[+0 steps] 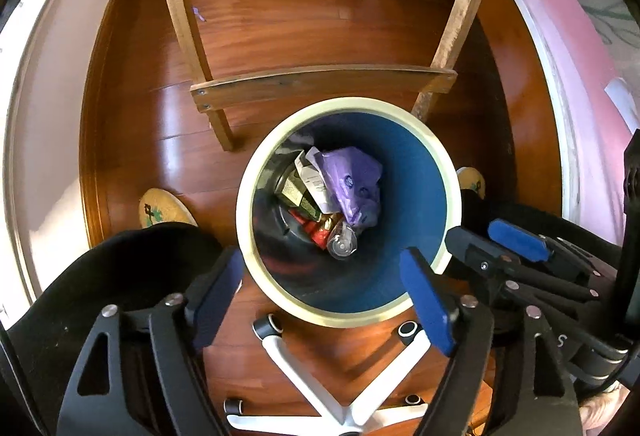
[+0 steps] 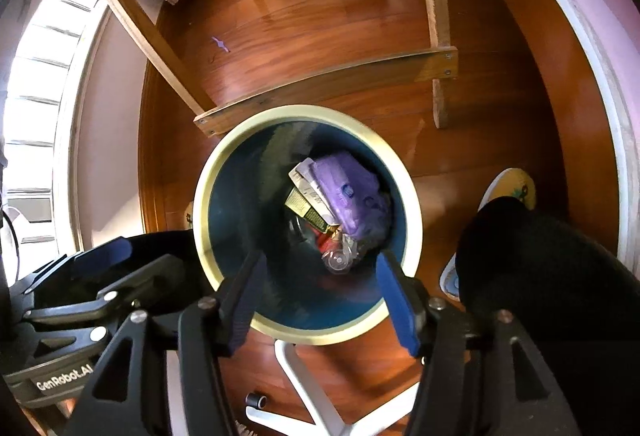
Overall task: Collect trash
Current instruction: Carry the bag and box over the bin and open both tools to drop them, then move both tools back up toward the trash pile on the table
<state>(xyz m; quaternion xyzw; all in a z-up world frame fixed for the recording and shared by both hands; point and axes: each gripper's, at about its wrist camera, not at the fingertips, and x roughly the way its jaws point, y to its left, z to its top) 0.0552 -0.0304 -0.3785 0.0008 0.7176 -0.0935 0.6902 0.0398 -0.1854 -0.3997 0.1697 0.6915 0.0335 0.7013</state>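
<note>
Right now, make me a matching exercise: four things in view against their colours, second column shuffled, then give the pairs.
Things:
1. bin rim
2. crumpled bag in the bin
3. chair base on castors
4. tool pads

Colours:
A. white
B. blue
C. cream
D. purple

Pairs: 1-C, 2-D, 3-A, 4-B

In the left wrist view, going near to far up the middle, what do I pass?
White star-shaped chair base → cream-rimmed round bin with blue inside, holding a clear plastic cup and a purple plastic bag → wooden chair crossbar → bare reddish wood floor.
</note>
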